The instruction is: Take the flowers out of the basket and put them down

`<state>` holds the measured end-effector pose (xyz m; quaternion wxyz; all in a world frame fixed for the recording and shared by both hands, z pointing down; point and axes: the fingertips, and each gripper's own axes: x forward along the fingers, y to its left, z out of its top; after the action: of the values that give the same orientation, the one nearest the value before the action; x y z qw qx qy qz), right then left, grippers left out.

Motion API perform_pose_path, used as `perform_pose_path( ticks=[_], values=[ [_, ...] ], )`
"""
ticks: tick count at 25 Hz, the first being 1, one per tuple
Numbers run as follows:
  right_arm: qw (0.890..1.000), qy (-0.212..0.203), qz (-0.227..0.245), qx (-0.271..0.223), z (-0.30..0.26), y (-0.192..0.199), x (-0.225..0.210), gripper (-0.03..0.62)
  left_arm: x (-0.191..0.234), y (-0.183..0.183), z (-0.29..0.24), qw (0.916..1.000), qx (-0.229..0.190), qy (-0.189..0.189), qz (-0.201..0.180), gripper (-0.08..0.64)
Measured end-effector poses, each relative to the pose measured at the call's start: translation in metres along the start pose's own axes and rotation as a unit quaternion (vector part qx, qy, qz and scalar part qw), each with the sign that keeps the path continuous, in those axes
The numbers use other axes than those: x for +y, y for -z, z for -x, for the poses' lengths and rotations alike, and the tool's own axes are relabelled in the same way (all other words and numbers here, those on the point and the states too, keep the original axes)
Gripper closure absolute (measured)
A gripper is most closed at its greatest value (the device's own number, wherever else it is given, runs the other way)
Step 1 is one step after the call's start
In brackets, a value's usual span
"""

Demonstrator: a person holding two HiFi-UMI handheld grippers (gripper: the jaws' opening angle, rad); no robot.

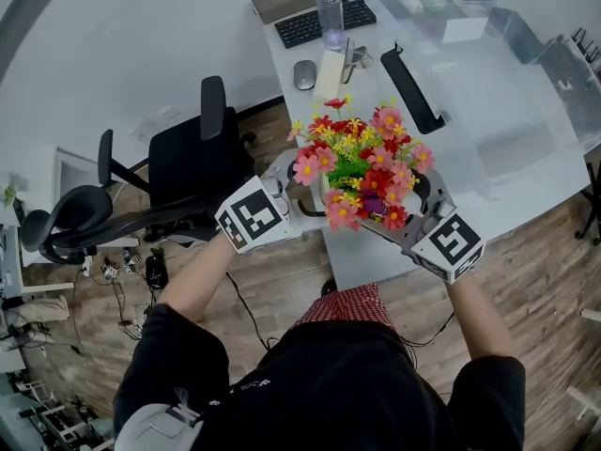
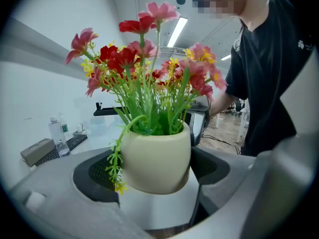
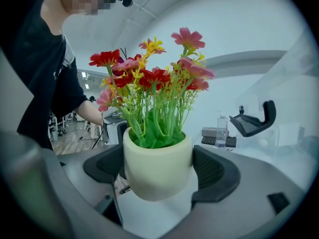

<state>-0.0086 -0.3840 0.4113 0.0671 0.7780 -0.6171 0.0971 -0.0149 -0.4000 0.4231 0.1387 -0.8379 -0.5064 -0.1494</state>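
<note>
Left gripper (image 2: 154, 169) and right gripper (image 3: 157, 172) both clamp the cream pot (image 2: 156, 156) from opposite sides, dark pads pressed to its wall, the pot upright with its red, pink and yellow flowers (image 1: 362, 163), held above the white desk's (image 1: 488, 148) near edge.

Smooth matt cream pot (image 3: 157, 168); plastic-looking flowers (image 3: 152, 77).
</note>
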Motion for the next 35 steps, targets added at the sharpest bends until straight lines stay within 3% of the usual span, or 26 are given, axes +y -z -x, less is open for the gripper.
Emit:
perform_pose_path(
  ticks=[35],
  values=[
    [0.999, 0.002, -0.031, 0.026, -0.031, 0.044, -0.03, 0.155, 0.031, 0.047, -0.024, 0.9993, 0.03, 0.014, 0.02, 0.126]
  ],
)
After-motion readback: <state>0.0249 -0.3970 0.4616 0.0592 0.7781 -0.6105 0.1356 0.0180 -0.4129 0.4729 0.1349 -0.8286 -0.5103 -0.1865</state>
